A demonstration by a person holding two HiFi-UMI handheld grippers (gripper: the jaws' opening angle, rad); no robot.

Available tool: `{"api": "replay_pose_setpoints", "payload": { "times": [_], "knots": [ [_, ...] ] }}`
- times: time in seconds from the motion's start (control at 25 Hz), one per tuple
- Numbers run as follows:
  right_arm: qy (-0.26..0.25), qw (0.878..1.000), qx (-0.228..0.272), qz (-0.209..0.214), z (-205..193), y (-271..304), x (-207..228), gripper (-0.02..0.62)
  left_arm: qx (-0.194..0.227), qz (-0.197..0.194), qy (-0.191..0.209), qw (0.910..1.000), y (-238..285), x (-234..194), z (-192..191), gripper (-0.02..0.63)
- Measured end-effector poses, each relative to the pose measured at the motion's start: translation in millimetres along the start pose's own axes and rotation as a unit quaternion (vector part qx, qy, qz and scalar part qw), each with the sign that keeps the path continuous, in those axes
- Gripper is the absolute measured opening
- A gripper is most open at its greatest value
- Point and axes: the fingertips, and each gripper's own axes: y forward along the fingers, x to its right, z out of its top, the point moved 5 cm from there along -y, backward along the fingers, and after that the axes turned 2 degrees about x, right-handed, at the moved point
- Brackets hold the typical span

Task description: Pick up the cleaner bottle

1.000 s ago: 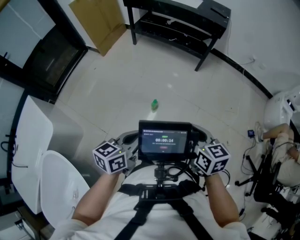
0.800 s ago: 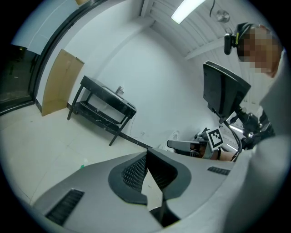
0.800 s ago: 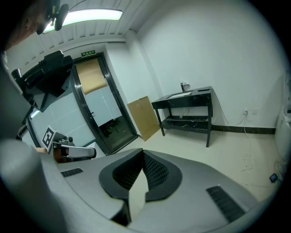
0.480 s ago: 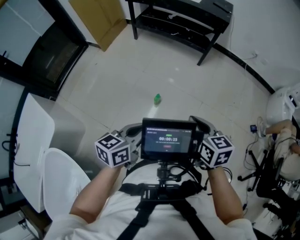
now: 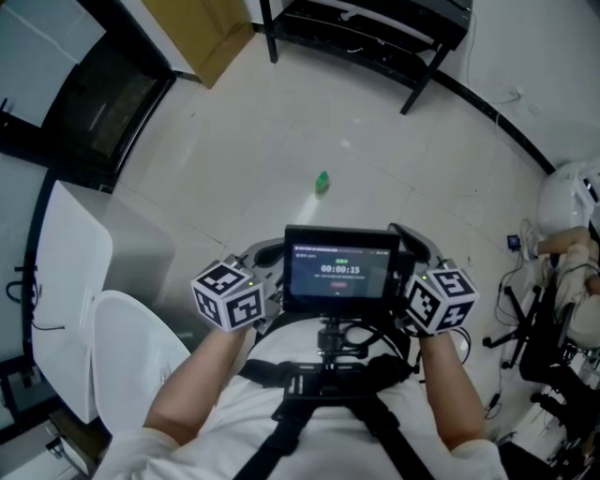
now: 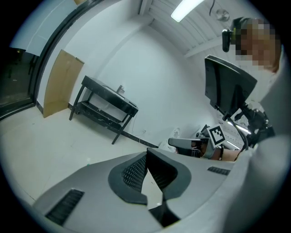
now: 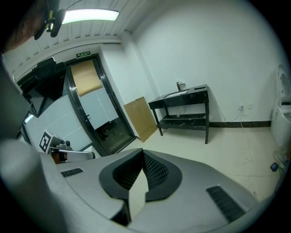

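Both grippers at rest. The person is holding the left gripper (image 6: 146,154) and right gripper (image 7: 142,153) near the chest, flanking a monitor (image 5: 340,269). Both are keeping their jaws together, gripping nothing. The green bottle (image 5: 322,182) is sitting on the floor (image 5: 253,141) ahead, well apart from both.

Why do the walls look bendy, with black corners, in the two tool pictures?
Left gripper view: a wide-angle lens bows the black table and darkens the corners; the ceiling light glares white. Right gripper view: same bending, seen at the doorway. Head view: milder curve, floor evenly lit.
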Motion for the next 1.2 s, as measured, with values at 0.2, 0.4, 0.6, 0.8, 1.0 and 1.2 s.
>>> {"api": "replay_pose_setpoints", "payload": {
  "times": [0.2, 0.4, 0.6, 0.8, 1.0, 1.2],
  "knots": [
    [0.009, 1.000, -0.001, -0.013, -14.8, 1.4, -5.7, 0.008, -0.008, -0.003, -0.008, 0.9999, -8.8, -14.4, -10.9, 0.002],
    [0.017, 1.000, 0.008, -0.021, -18.9, 20.3, -33.4, 0.009, 0.001, -0.006, -0.007, 1.0000, -36.7, -43.2, -6.5, 0.002],
    [0.011, 1.000, 0.012, -0.021, -23.7, 32.6, -51.7, 0.009, 0.010, -0.002, -0.007, 0.9999, -58.1, -56.8, -4.7, 0.002],
    [0.007, 1.000, 0.011, -0.026, -24.2, 36.3, -52.4, 0.009, 0.007, 0.013, -0.018, 0.9997, -60.7, -70.3, -7.3, 0.002],
    [0.022, 0.999, -0.009, -0.037, -22.4, 42.9, -38.3, 0.009, -0.010, 0.018, -0.024, 0.9995, -47.8, -75.2, -6.3, 0.002],
    [0.032, 0.999, -0.020, -0.026, -16.0, 66.2, -7.2, 0.009, -0.023, 0.037, -0.013, 0.9990, -21.1, -78.0, 8.1, 0.002]
  ]
}}
